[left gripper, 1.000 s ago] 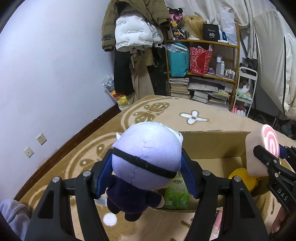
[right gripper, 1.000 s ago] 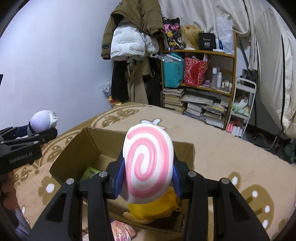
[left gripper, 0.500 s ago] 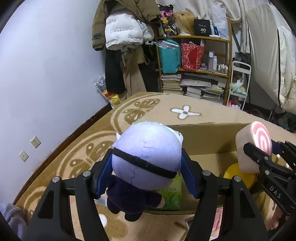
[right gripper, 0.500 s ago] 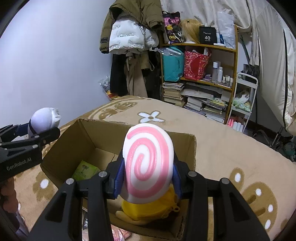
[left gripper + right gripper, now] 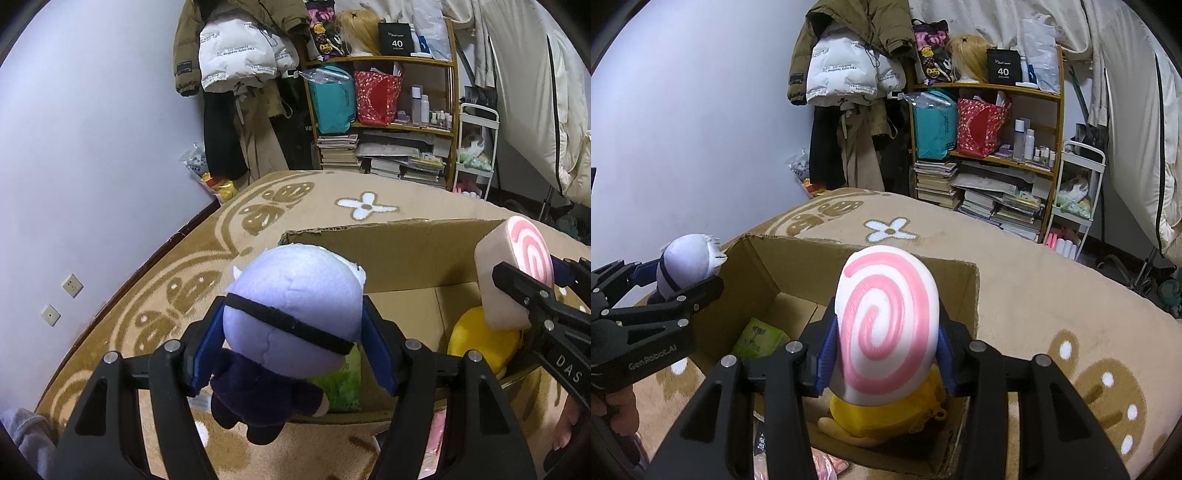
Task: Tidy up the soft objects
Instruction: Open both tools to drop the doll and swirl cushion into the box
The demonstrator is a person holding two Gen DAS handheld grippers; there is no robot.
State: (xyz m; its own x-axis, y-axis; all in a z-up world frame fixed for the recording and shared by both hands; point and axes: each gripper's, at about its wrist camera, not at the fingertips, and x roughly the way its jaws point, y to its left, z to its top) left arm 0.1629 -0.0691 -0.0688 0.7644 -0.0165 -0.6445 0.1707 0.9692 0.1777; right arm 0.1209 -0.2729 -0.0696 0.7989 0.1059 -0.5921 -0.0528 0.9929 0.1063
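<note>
My left gripper [image 5: 291,350] is shut on a plush doll [image 5: 291,306] with a pale lavender head, black band and dark body, held over the near left edge of an open cardboard box [image 5: 399,251]. My right gripper [image 5: 886,343] is shut on a white squishy toy with a pink swirl [image 5: 886,325], held above the box's near right side. The box [image 5: 783,258] holds a yellow plush [image 5: 886,417] and a green packet [image 5: 757,336]. The doll also shows at the left of the right wrist view [image 5: 687,266], the swirl toy at the right of the left wrist view [image 5: 513,273].
The box stands on a beige bedspread with brown patterns [image 5: 1052,273]. A cluttered wooden shelf [image 5: 997,147], hanging coats [image 5: 849,74] and a white cart [image 5: 1075,184] stand beyond. Pink items [image 5: 827,465] lie by the box's near edge.
Both grippers have moved forward over the box with their toys still held. The box shows larger and closer in both views.
</note>
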